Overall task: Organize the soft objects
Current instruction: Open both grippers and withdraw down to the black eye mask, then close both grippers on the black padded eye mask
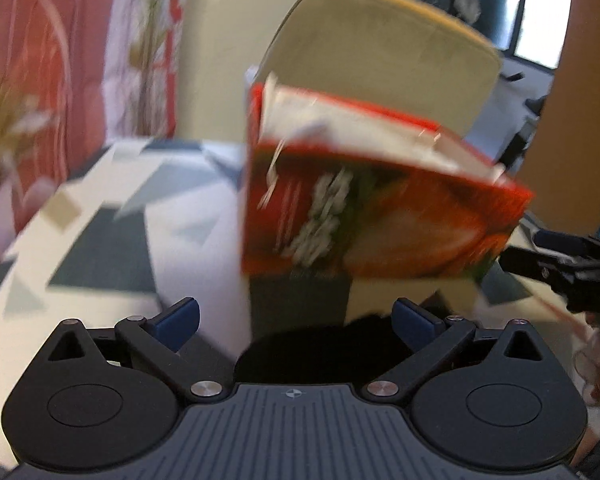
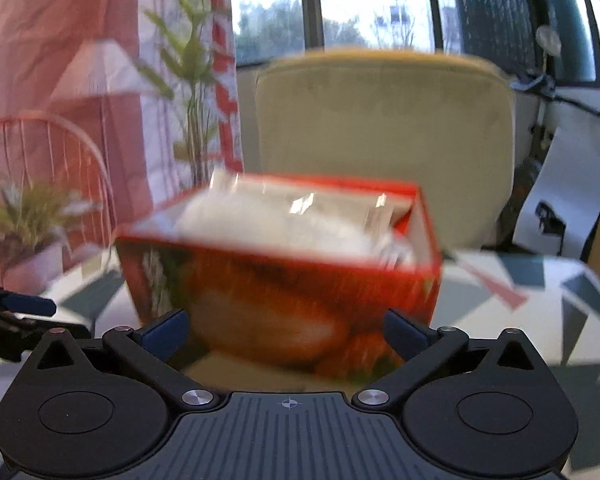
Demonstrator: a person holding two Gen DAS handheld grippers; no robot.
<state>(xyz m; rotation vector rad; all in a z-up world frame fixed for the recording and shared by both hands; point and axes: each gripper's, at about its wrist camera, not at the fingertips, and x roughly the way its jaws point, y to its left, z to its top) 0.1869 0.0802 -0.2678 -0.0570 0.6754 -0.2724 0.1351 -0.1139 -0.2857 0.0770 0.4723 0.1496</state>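
An open red printed box (image 1: pixel 364 200) stands on the patterned table, blurred. A soft white item in clear plastic (image 2: pixel 292 220) lies inside it, seen from above in the right wrist view; the box (image 2: pixel 284 304) fills the middle there. My left gripper (image 1: pixel 296 320) is open and empty, just short of the box. My right gripper (image 2: pixel 286 332) is open, its blue pads (image 2: pixel 164 332) at either side of the box's near face, touching or not I cannot tell. The right gripper also shows at the right edge of the left wrist view (image 1: pixel 556 260).
The tablecloth (image 1: pixel 100 248) has grey and beige geometric shapes. A beige chair back (image 2: pixel 384 140) stands behind the table. A potted plant (image 2: pixel 28 232) and a pink wire chair (image 2: pixel 48 152) are at the left, with a red-and-white bag (image 1: pixel 40 80) behind.
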